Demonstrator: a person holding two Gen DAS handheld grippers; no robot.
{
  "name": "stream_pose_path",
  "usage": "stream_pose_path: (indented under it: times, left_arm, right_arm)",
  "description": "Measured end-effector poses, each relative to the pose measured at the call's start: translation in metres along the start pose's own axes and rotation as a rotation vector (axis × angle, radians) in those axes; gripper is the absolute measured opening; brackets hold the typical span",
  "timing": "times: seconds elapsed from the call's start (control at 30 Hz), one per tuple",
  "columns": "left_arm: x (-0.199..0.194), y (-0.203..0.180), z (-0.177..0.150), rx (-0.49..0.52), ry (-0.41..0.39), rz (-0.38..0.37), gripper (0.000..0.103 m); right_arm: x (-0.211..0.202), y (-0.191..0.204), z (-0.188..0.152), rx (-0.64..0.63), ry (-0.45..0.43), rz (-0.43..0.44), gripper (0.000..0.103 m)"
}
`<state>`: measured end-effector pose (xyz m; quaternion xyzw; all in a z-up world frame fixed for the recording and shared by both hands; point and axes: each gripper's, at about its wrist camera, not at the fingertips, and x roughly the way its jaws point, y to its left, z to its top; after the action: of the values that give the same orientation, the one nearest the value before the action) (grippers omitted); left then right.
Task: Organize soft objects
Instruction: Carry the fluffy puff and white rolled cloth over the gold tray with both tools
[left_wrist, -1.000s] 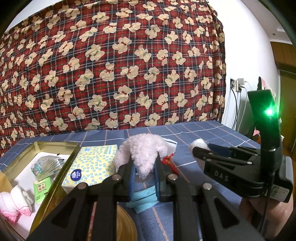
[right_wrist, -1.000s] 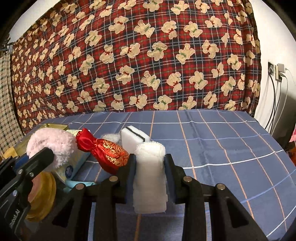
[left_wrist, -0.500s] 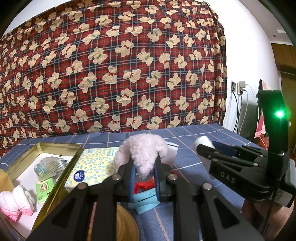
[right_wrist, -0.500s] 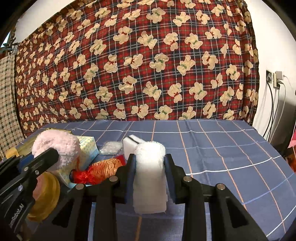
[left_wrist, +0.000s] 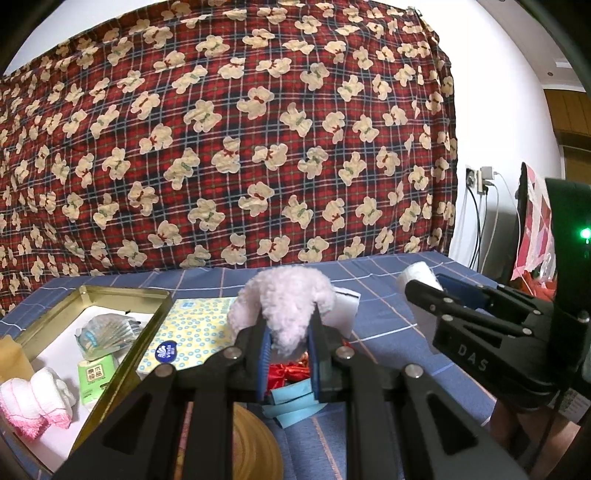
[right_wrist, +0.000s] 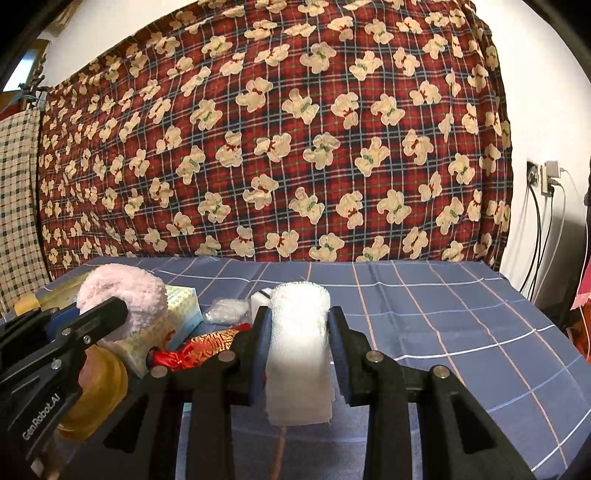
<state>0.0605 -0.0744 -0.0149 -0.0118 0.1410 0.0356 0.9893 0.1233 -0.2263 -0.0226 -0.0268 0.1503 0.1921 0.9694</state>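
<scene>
Above the blue checked table (right_wrist: 443, 325), both grippers are loaded and held up off the cloth. The left gripper (left_wrist: 288, 341) pinches a fluffy pale-pink plush puff (left_wrist: 286, 301) between narrowly set fingers, and the right gripper (right_wrist: 297, 343) clamps an upright white gauze roll (right_wrist: 298, 350) whose lower end hangs below the pads. The step in hand looks like the carry: two soft things lifted and waiting to be stowed.

The likely destination is the open gold metal tin (left_wrist: 110, 291) at the left of the table, which already holds a pink-and-white folded towel (left_wrist: 35, 402), a small green tissue packet (left_wrist: 94, 378) and a clear-wrapped bundle (left_wrist: 107, 330). The next move probably calls for swinging the left gripper leftward over the tin's near wall, lowering, then opening over the bare white floor between those items. The right gripper would have to cross further and wait its turn, since the two grippers sit close side by side.

Between the puff and the tin lies a yellow dotted tissue pack (left_wrist: 184, 336), touching the tin's right wall. Below the left fingers sit a red-and-gold brocade pouch (right_wrist: 199, 345) and a light-blue folded strip (left_wrist: 295, 404); a white sponge block (left_wrist: 345, 314) stands just behind. A round amber lid (right_wrist: 96, 391) lies nearest the person. These still need sorting, and the pouch could snag on a low pass.
</scene>
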Motion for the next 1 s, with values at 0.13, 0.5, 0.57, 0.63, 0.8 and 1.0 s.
stream_pose_path:
  times: [0.13, 0.5, 0.57, 0.63, 0.8, 1.0]
  left_arm:
    - [-0.001, 0.002, 0.0, -0.005, -0.004, 0.007, 0.015]
    - [0.002, 0.009, -0.001, -0.025, 0.008, 0.015, 0.015]
    - [0.003, 0.011, -0.001, -0.035, 0.012, 0.017, 0.015]
    - [0.001, 0.013, -0.002, -0.04, 0.001, 0.026, 0.015]
    - [0.005, 0.027, -0.002, -0.076, 0.007, 0.051, 0.015]
    - [0.006, 0.042, -0.003, -0.097, 0.024, 0.087, 0.015]
  right_arm:
    - [-0.007, 0.002, 0.0, -0.01, -0.034, 0.0, 0.034]
    - [-0.006, 0.004, 0.001, -0.013, -0.037, 0.002, 0.034]
    - [-0.005, 0.007, 0.002, -0.014, -0.037, 0.005, 0.034]
    - [-0.003, 0.013, 0.002, -0.021, -0.037, 0.01, 0.034]
    - [0.001, 0.023, 0.003, -0.027, -0.035, 0.017, 0.034]
    - [0.007, 0.036, 0.004, -0.028, -0.023, 0.032, 0.034]
